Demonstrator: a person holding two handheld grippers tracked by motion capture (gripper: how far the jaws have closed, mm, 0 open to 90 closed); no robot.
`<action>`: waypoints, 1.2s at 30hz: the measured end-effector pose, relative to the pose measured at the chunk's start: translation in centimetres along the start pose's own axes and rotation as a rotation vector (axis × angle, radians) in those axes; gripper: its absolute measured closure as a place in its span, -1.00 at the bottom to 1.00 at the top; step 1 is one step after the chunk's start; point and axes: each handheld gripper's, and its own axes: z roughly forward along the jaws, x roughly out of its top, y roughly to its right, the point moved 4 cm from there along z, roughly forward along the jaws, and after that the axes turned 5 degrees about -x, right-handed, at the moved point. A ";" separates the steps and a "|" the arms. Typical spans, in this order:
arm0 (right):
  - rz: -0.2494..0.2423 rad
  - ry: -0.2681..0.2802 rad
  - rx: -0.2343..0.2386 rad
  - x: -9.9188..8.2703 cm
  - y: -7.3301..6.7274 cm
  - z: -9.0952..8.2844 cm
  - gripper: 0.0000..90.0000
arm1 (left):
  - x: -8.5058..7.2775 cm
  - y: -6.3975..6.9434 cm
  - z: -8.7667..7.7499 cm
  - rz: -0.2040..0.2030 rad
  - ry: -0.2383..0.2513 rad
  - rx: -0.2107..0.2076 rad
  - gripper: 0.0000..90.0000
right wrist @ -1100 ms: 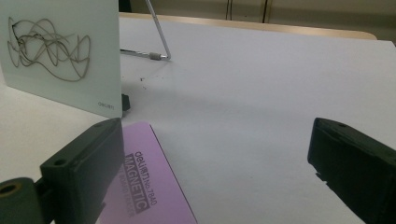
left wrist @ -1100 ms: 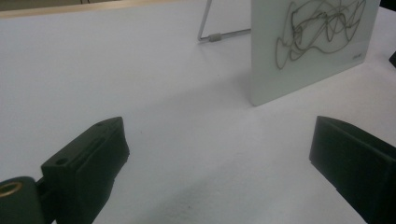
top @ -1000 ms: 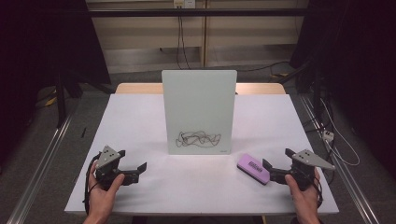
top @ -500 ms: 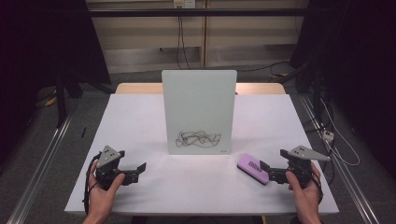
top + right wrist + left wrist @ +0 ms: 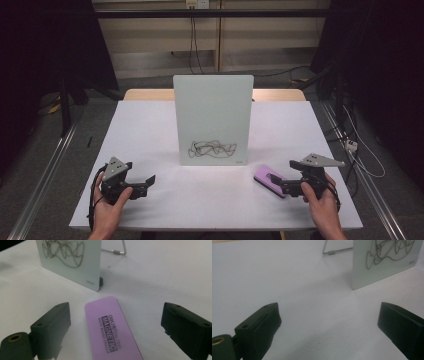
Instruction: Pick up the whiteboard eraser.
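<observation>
Desk (image 5: 150,125), white, carries all. Whiteboard (image 5: 213,120) upright mid-desk, black scribble low on face. Purple eraser (image 5: 270,180) flat on desk, just right of whiteboard's lower corner. Right tongs (image 5: 280,183) straddle eraser, jaws wide, just been closing slightly, pads not pressing it. Left tongs (image 5: 148,181) wide open, empty, well left of whiteboard.

Eraser's (image 5: 112,327) near end cut off

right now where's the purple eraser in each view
High view: the purple eraser lies lower right, just ahead of the right gripper.
Left gripper view: not in it.
Right gripper view: bottom centre, between the open fingers.
Shared landmark: the scribbled whiteboard.
</observation>
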 end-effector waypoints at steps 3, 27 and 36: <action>-0.051 -0.063 0.028 0.5 -0.6 0.2 -0.81 | 0.0 0.0 0.0 -0.004 -0.001 0.003 -0.90; -0.246 -0.315 0.118 2.8 -1.2 3.6 -0.60 | -0.1 -0.1 0.2 -0.001 -0.014 -0.012 -0.90; -0.263 -0.361 0.107 1.6 -0.2 3.3 -0.43 | -0.1 -0.2 0.1 -0.012 -0.010 -0.006 -0.90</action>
